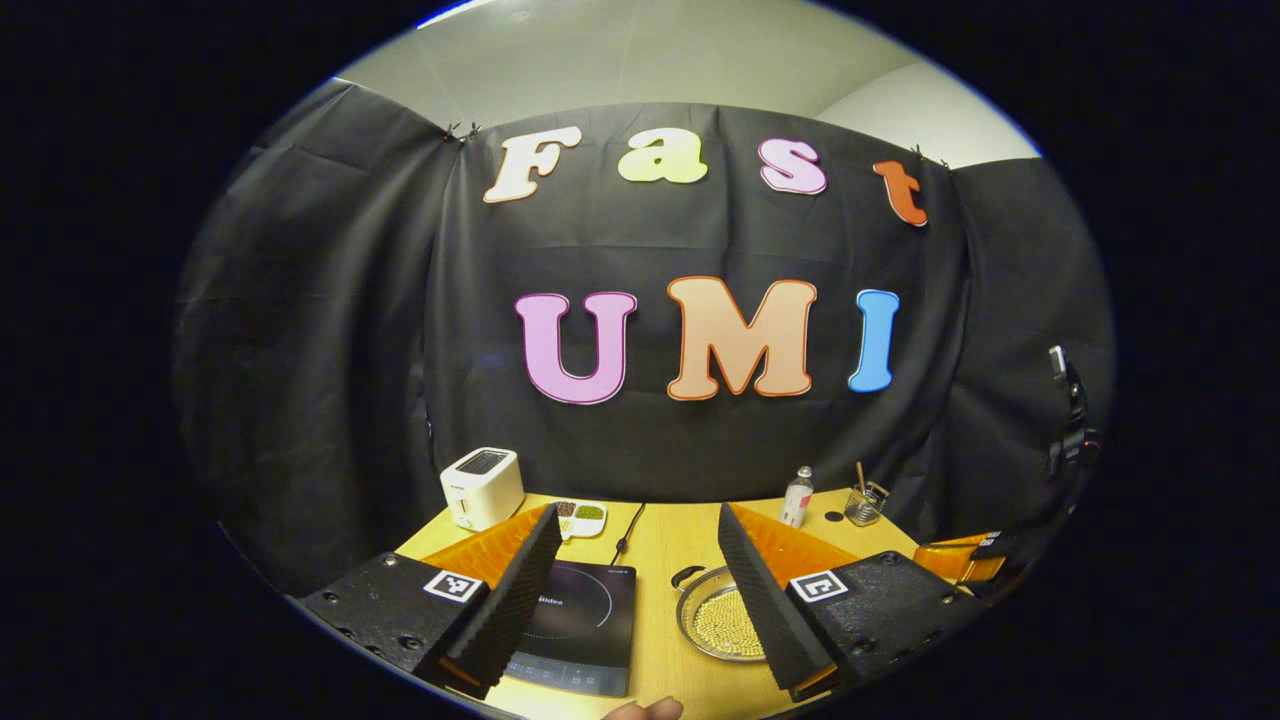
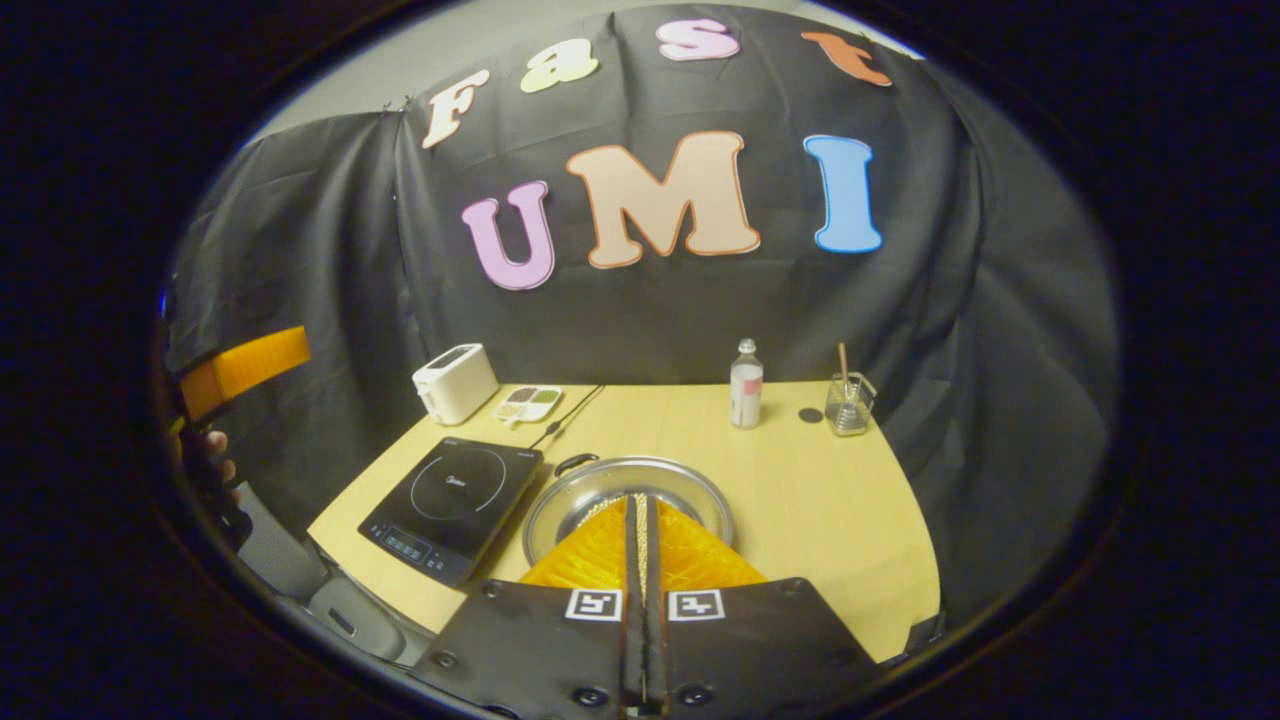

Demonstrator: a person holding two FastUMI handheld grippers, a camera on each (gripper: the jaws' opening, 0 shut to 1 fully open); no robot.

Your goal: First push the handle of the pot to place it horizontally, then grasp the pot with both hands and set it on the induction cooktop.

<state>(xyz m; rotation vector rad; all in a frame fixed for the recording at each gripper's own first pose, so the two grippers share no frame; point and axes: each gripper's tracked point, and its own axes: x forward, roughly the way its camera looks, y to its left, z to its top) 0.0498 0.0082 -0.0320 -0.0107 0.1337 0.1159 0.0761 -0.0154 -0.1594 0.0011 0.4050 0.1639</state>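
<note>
- On the wooden table [image 1: 670,560], left gripper view: induction cooktop [image 1: 580,615] at 7 o'clock, steel pot [image 1: 722,620] just beside it at 5 o'clock, holding small pale beads.
- Left gripper [image 1: 640,575] held high and level, fingers spread wide, nothing between them. Looks like a ready pose, both targets framed in the gap.
- The pot's right half is hidden behind the right-hand finger. One dark loop handle [image 1: 686,577] shows at the rim's 10 o'clock; any other handle I can't see.
- Background, not in play: toaster [image 1: 482,487] at 9 o'clock, sectioned dish [image 1: 580,517] beside it, bottle [image 1: 797,497] and glass jar [image 1: 866,505] at 2 o'clock. A fingertip is cut off at the bottom edge.
- Right gripper view: right gripper [image 2: 641,520] hangs over the pot [image 2: 628,495], tongs pressed together, pinching nothing. My read: shut tips make a poker for the handle push.
- Dark handle [image 2: 577,463] sits at the rim's 11 o'clock, toward the cooktop [image 2: 452,507]. Near rim and any near-side handle are hidden behind the fingers, so I can't judge whether the handle line is horizontal.
- Pot is on the table, not on the cooktop; just apart, by the look of it. Neither step looks done.
- Other gripper's body and a hand are clipped at 9 o'clock.
</note>
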